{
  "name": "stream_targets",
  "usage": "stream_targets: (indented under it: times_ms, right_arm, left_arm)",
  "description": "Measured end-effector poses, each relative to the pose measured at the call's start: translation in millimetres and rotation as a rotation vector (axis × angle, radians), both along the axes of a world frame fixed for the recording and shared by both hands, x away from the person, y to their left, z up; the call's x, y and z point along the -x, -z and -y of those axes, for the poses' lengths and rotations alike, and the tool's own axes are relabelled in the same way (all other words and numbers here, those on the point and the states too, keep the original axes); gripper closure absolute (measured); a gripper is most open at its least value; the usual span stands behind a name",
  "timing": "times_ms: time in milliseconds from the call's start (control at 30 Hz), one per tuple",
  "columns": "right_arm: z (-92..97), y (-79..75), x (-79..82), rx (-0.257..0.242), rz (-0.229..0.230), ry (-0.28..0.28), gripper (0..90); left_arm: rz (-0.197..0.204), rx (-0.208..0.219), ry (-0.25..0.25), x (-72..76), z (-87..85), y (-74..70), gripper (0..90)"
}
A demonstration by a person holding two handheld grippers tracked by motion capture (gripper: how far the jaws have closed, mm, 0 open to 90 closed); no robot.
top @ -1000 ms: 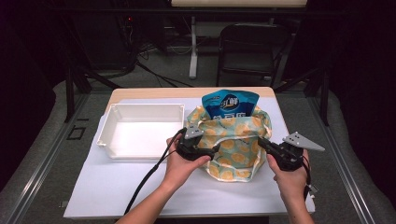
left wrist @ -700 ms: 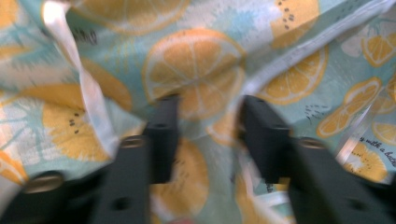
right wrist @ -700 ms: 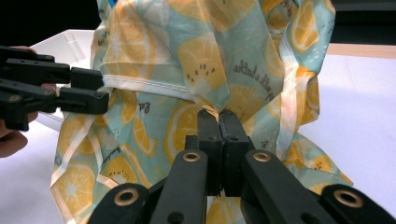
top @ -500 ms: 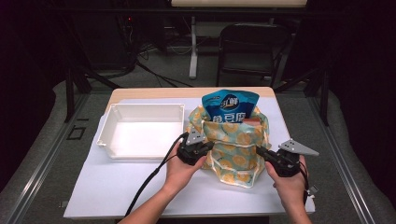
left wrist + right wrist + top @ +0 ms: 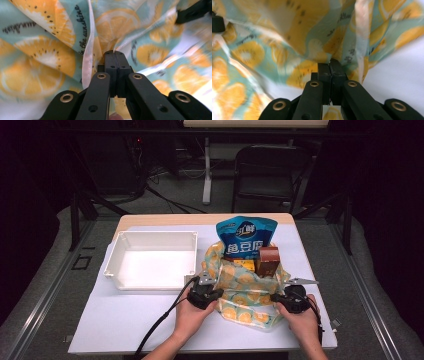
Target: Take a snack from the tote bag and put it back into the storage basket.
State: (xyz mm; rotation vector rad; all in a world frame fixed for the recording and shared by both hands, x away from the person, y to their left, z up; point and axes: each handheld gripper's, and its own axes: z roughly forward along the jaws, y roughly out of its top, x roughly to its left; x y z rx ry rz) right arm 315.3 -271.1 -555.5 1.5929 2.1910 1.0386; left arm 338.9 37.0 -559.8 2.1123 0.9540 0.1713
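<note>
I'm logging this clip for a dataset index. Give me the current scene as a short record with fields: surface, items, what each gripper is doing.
surface: table with a white cover
cloth: orange-slice print fabric, spread at the near right
on cloth: blue snack bag, brown box, small yellow item
bin: white bin, empty, left of the cloth
left gripper: shut on the fabric edge
right gripper: shut on the fabric edge

I am looking down and forward over the desk [image 5: 150, 320] from above; both claw cameras are peering along their jaws, pressed close against the same citrus-print cloth [image 5: 45, 62].
</note>
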Motion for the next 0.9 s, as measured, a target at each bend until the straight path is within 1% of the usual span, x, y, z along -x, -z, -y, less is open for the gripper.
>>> stream_targets:
  times_ms: [33, 67, 100, 133, 167, 200, 233, 267, 300, 333, 367, 400, 433, 467, 500, 533, 567, 600, 633, 667, 700, 733, 767, 800, 833, 867, 900]
  right_arm:
    - [0.6, -0.1, 0.1, -0.018, 0.001, 0.001, 86.1]
    - [4.1, -4.4, 1.0, 0.022, -0.016, -0.015, 80.9]
    - [0.3, -1.9, 3.2, -0.091, 0.021, 0.011, 71.7]
    - [4.8, -9.3, 7.8, -0.077, 0.042, 0.001, 64.9]
    - [6.9, -13.9, 10.8, -0.087, 0.061, -0.007, 60.7]
    - [8.6, -21.8, 17.1, -0.117, 0.114, -0.011, 56.7]
    - [9.9, -26.8, 21.1, -0.132, 0.145, -0.018, 53.8]
    - [12.2, -34.1, 26.5, -0.143, 0.185, -0.024, 50.9]
    - [14.6, -41.6, 31.5, -0.152, 0.220, -0.021, 49.4]
    - [16.9, -51.0, 35.9, -0.167, 0.271, -0.009, 48.3]
    - [17.3, -56.8, 37.4, -0.182, 0.304, 0.001, 46.9]
    - [16.6, -66.3, 38.0, -0.201, 0.350, 0.011, 45.2]
    - [14.9, -71.2, 37.2, -0.213, 0.376, 0.018, 43.7]
    - [11.4, -76.8, 35.3, -0.227, 0.400, 0.025, 41.6]
    - [7.5, -80.8, 32.7, -0.228, 0.421, 0.027, 38.8]
    - [0.7, -82.4, 28.5, -0.237, 0.438, 0.038, 37.9]
    - [-3.4, -81.5, 25.4, -0.238, 0.445, 0.040, 38.3]
    - [-8.6, -78.4, 21.5, -0.229, 0.442, 0.053, 40.8]
    - [-13.4, -72.3, 16.8, -0.205, 0.425, 0.070, 45.8]
    - [-15.3, -68.0, 14.6, -0.193, 0.409, 0.077, 50.7]
    - [-18.0, -60.4, 12.0, -0.178, 0.388, 0.087, 60.5]
    - [-18.9, -56.2, 11.1, -0.165, 0.376, 0.094, 63.9]
    - [-18.7, -52.1, 10.8, -0.138, 0.355, 0.100, 71.6]
    - [-17.3, -48.6, 10.2, -0.140, 0.334, 0.086, 76.2]
    - [-16.6, -44.6, 9.0, -0.147, 0.324, 0.068, 79.8]
    - [-16.1, -43.3, 9.0, -0.130, 0.310, 0.059, 82.9]
    - [-16.3, -40.0, 7.6, -0.123, 0.296, 0.049, 86.8]
  left_arm:
    - [-0.003, 0.006, -0.003, 0.4, -1.0, 1.7, 90.0]
    - [-0.002, 0.016, -0.008, 1.0, -2.4, 2.7, 90.0]
    - [-0.002, 0.022, -0.001, 1.4, -4.8, 1.3, 90.0]
    - [0.002, 0.029, -0.006, 1.9, -5.2, 0.8, 90.0]
    - [0.006, 0.023, 0.000, 1.9, -7.1, -1.2, 90.0]
    - [0.006, 0.027, -0.001, 2.0, -7.7, -1.8, 90.0]
    - [0.010, 0.027, -0.005, 1.9, -8.2, -2.0, 90.0]
    - [0.018, 0.018, -0.013, 2.0, -8.5, -2.0, 90.0]
    - [0.006, 0.018, 0.001, 1.2, -9.7, -1.8, 90.0]
    - [0.010, 0.020, -0.004, 1.4, -9.2, -0.8, 90.0]
    - [0.006, 0.016, 0.004, 1.3, -8.9, 0.0, 90.0]
    - [0.006, 0.017, 0.005, 1.5, -8.5, 0.5, 90.0]
    - [0.014, 0.017, 0.005, 1.8, -7.9, 1.0, 90.0]
    - [0.010, 0.018, 0.011, 2.5, -7.6, 0.5, 90.0]
    - [0.013, 0.020, 0.019, 3.3, -7.4, 0.0, 90.0]
    - [0.017, 0.020, 0.021, 3.8, -7.6, -0.6, 90.0]
    - [0.024, 0.024, 0.016, 4.5, -8.1, -1.4, 90.0]
    - [0.040, 0.031, 0.010, 5.2, -9.5, -3.1, 89.4]
    - [0.030, 0.043, 0.032, 4.8, -12.1, -5.3, 87.5]
    - [0.037, 0.059, 0.033, 5.7, -14.3, -8.4, 85.0]
    - [0.044, 0.072, 0.035, 6.1, -15.9, -10.5, 81.4]
    - [0.050, 0.090, 0.031, 6.8, -17.8, -13.7, 79.7]
    - [0.051, 0.115, 0.028, 7.6, -19.6, -17.0, 76.5]
    - [0.063, 0.138, 0.025, 8.1, -21.4, -21.5, 72.5]
    - [0.068, 0.149, 0.029, 8.5, -22.2, -24.6, 68.6]
    - [0.083, 0.170, 0.029, 9.8, -22.5, -29.8, 67.3]
    - [0.091, 0.178, 0.033, 10.5, -22.5, -33.3, 64.9]
